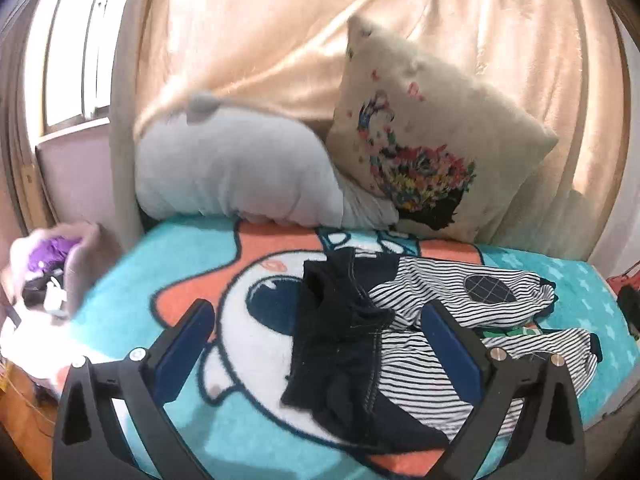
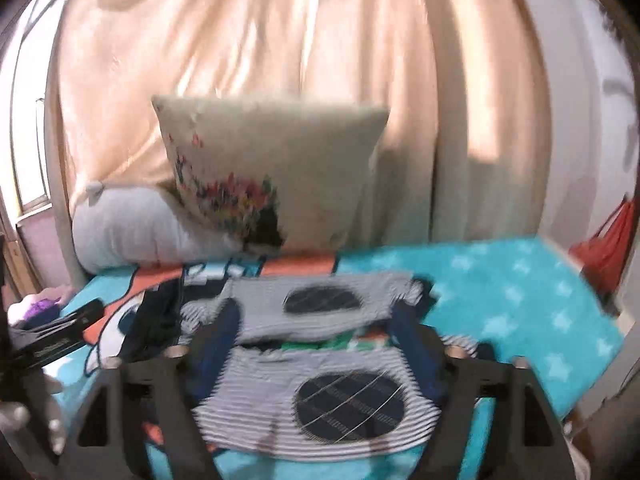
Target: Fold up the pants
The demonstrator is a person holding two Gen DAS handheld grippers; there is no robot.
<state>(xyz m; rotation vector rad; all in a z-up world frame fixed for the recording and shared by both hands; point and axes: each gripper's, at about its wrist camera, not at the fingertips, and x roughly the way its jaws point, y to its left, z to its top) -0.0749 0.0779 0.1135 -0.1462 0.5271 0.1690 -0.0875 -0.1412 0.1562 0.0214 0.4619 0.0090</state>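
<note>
The striped pants (image 1: 460, 320) with dark blue checked oval knee patches (image 2: 348, 410) and a rumpled dark navy waist part (image 1: 344, 332) lie spread out, both legs side by side, on the turquoise cartoon blanket (image 1: 160, 264).

Striped knit cloth pants (image 2: 316, 396), matt; fleecy teal blanket (image 1: 168, 264); fuzzy cushion (image 1: 432, 140); satiny curtain (image 1: 280, 32); matt black plastic left gripper (image 1: 320, 320).

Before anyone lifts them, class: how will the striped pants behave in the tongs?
The striped pants lie rumpled and creased, so they will likely droop from any single pinch. Thin knit suggests little weight. On the fuzzy blanket they would probably bunch rather than slide.
</note>
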